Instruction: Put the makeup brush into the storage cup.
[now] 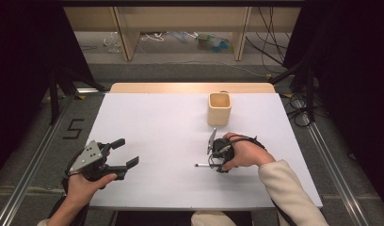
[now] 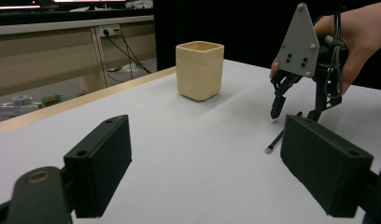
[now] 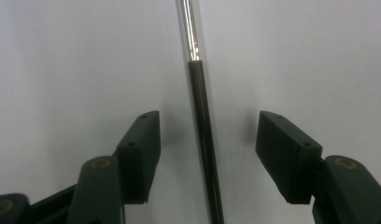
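A thin black pen point(image 3: 202, 135) with a clear silver end lies flat on the white table point(image 1: 157, 136). My right gripper point(image 3: 206, 154) points down over it, open, one jaw on each side of the pen without touching. In the high view the pen point(image 1: 203, 165) pokes out left of the right gripper point(image 1: 219, 157). A cream square cup point(image 1: 219, 108) stands upright behind it, also in the left gripper view point(image 2: 200, 70). My left gripper point(image 1: 122, 154) hovers open at the near left, nothing between its jaws point(image 2: 207, 163). From there the right gripper point(image 2: 298, 109) and pen point(image 2: 276, 142) are visible.
A wooden strip point(image 1: 190, 87) borders the table's far edge. Beyond it are a shelf frame and cables on the floor point(image 1: 180, 40). Black stands and curtains flank both sides. The number 5 point(image 1: 72, 128) is marked on the floor at the left.
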The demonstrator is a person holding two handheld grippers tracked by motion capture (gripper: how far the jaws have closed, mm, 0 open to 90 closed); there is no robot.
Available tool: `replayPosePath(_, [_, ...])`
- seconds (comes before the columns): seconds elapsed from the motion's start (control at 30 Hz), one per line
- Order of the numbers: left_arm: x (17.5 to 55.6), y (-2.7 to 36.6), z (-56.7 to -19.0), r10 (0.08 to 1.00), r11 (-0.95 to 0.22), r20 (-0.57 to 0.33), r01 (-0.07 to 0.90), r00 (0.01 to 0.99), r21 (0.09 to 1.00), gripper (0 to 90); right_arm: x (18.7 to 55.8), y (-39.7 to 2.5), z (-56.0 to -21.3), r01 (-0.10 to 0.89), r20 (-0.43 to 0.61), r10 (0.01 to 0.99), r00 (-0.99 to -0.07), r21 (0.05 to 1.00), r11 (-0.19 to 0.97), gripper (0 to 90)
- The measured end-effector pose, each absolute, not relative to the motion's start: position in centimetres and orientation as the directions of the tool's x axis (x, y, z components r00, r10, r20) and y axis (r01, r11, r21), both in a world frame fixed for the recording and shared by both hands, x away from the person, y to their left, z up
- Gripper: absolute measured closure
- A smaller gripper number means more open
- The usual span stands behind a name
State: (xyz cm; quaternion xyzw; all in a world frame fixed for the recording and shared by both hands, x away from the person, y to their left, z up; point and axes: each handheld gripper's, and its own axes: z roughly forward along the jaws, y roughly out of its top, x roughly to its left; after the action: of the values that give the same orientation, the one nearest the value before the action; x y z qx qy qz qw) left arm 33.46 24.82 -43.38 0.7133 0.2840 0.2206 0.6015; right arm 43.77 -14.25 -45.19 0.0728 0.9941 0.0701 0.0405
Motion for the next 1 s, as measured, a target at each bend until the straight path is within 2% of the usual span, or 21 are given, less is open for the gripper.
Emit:
replayPosePath(0.27, [33.46, 24.81, -43.39, 0.67, -0.114, -0.028, 0.14, 0.742, 0.983, 16.1, 43.82, -14.16, -45.26, 0.132, -0.066, 0.143, -0.988, 0.145, 0.981, 46.8])
replayPosePath(0.5, [33.46, 24.81, -43.37, 0.669, -0.115, -0.026, 0.138, 0.743, 0.984, 16.1, 43.66, -13.97, -45.32, 0.14, -0.062, 0.149, -0.987, 0.126, 0.982, 54.7])
replayPosePath(0.93, [33.46, 24.8, -43.38, 0.668, -0.113, -0.028, 0.138, 0.744, 0.984, 16.1, 43.68, -13.89, -45.36, 0.115, -0.061, 0.123, -0.991, 0.126, 0.985, 64.1])
replayPosePath(1.0, [33.46, 24.8, -43.39, 0.669, -0.112, -0.03, 0.14, 0.743, 0.984, 16.2, 43.86, -13.93, -45.44, 0.088, -0.063, 0.097, -0.993, 0.132, 0.987, 65.0])
